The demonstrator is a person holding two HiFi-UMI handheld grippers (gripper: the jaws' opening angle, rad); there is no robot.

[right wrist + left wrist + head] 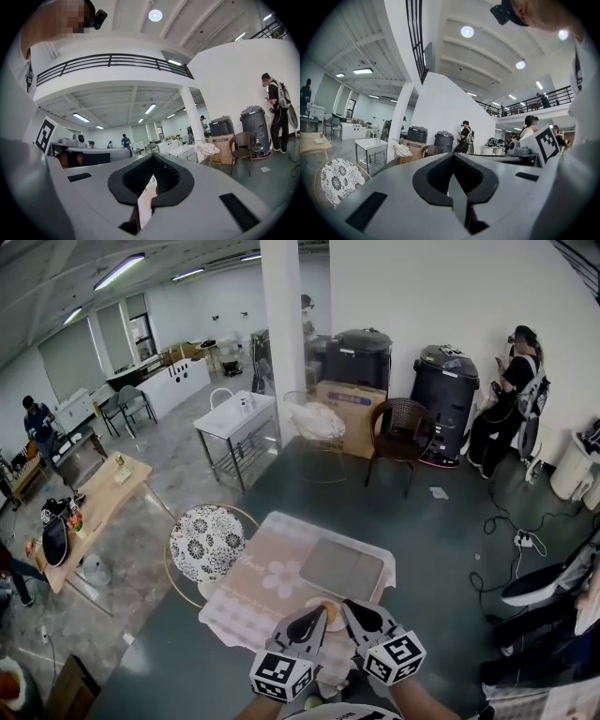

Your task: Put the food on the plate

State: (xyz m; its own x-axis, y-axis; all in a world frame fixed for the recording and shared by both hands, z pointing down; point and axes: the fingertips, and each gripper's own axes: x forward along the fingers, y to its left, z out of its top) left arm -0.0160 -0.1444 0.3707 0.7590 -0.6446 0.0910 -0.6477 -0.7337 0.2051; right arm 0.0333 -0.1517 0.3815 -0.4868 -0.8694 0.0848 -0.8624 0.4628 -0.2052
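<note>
In the head view a table (253, 592) with a pale flowered cloth stands below me. My left gripper (317, 613) and right gripper (349, 606) hang side by side over its near edge, pointing level and away from me. Between their dark tips shows a small orange-yellow piece of food (330, 614); what it rests on is hidden. In the left gripper view the left gripper (452, 159) has its jaws closed to a thin slit with nothing in them. The right gripper (153, 160) in its own view looks the same, shut and empty.
A grey mat (342, 568) lies on the cloth. A round chair with a black-and-white patterned seat (208, 540) stands at the table's left. Farther off are a white metal table (234, 418), a wicker chair (405, 432), floor cables (506, 540) and a person (511, 395) by the wall.
</note>
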